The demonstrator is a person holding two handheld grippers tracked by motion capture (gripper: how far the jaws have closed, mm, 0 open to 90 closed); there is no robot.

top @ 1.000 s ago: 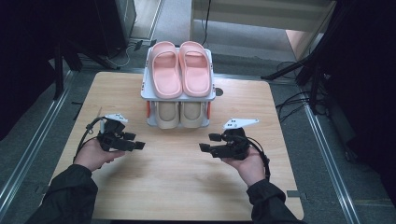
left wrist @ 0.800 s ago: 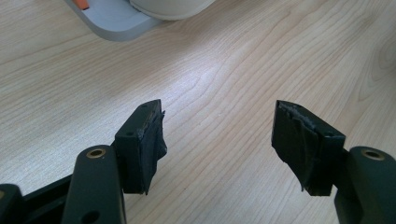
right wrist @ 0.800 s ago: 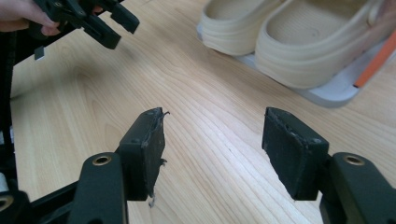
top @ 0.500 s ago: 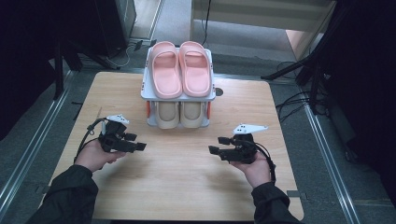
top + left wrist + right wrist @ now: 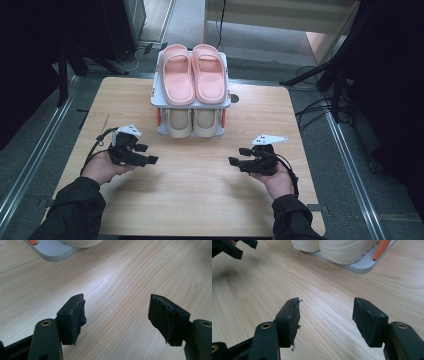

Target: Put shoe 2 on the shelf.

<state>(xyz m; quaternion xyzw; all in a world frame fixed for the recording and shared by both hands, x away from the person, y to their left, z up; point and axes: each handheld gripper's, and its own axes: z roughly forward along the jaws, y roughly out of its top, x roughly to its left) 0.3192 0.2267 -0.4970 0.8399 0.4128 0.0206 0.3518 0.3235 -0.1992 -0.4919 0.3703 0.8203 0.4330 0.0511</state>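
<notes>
Both hand-held grippers, left and right, are held open before the grey two-tier shoe rack; the cream shoes should be approached squarely.

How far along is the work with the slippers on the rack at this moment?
Done: pink slippers sit on the rack's top shelf, cream slippers below. In hand: nothing; left tongs and right tongs are open above the table. Left: any handling of the slippers.

No readable text, label, brand or number appears anywhere.
</notes>
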